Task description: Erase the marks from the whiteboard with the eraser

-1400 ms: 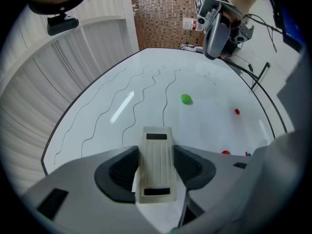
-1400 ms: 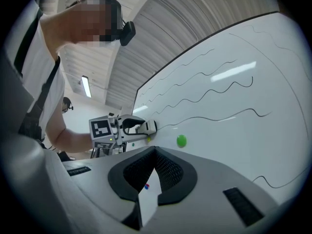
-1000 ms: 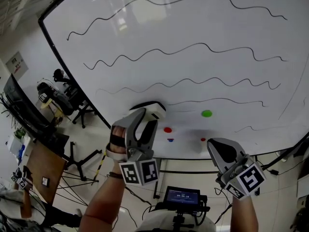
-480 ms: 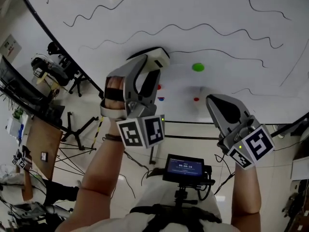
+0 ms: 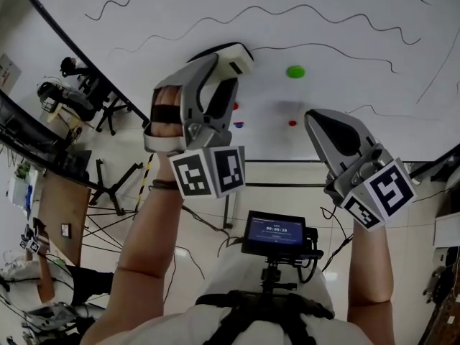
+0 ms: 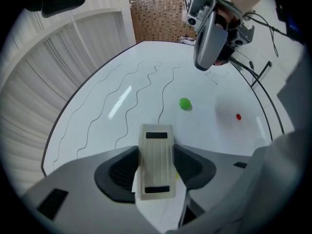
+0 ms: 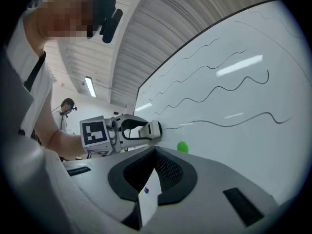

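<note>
The whiteboard (image 5: 345, 20) carries several wavy black lines (image 5: 323, 47) and a green magnet (image 5: 295, 71). My left gripper (image 5: 228, 65) is shut on the white eraser (image 5: 231, 57), whose dark felt end meets the board by the left end of one line. In the left gripper view the eraser (image 6: 156, 147) sits lengthwise between the jaws of the left gripper (image 6: 156, 170). My right gripper (image 5: 321, 124) hangs to the right, below the green magnet, shut and empty. Its tips (image 7: 155, 152) meet in the right gripper view, which also shows the eraser (image 7: 152, 129) on the board.
Small red magnets (image 5: 292, 123) and a blue one (image 5: 238, 124) stick low on the board. A small screen (image 5: 275, 234) is mounted at the person's chest. Office chairs (image 5: 79, 92) and a desk (image 5: 57, 221) stand at the left. Another person (image 7: 66, 108) stands far behind.
The head view has tipped down, so the board and both grippers sit higher in the picture. The left gripper keeps the eraser by the same line end. The right gripper holds its place.
</note>
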Tool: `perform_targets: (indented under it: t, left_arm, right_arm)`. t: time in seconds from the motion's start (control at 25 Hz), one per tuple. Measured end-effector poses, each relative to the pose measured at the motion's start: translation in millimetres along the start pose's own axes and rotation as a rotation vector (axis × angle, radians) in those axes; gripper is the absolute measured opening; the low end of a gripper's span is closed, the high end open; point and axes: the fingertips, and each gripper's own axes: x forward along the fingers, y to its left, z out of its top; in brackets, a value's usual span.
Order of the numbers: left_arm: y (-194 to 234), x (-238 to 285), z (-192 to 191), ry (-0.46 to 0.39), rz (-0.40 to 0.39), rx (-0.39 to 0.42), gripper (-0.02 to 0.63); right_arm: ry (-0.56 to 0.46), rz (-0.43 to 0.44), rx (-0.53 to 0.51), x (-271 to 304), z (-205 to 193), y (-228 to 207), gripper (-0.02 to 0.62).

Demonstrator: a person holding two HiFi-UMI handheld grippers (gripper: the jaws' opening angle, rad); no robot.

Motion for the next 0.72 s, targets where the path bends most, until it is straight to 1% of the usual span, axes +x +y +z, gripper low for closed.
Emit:
perform_targets:
  t: [0.2,0.4,0.52,0.64,0.72]
  left_arm:
    - [2,2,-6,-0.018,0.000,-0.016,0.256]
    - [5,5,-21,-0.039,-0.016,-0.015,0.256]
    - [2,1,-15,-0.070,-0.019,-0.017,0.255]
    - [6,1,-5,-0.119,-0.008,-0.005,0.255]
    - [5,2,4,-0.150,-0.018,0.005,0.255]
  right_arm:
    - [0.030,-0.002,-0.061,11,0,9,0.006]
    - [0.055,-0.027,-0.068,31,-4,17,0.006]
    - [0.073,-0.057,-0.072,26,-5,23,0.006]
    - [0.057,-0.088,-0.103,22,4,26,0.006]
    - [0.047,-0.111,-0.114,20,9,27,0.006]
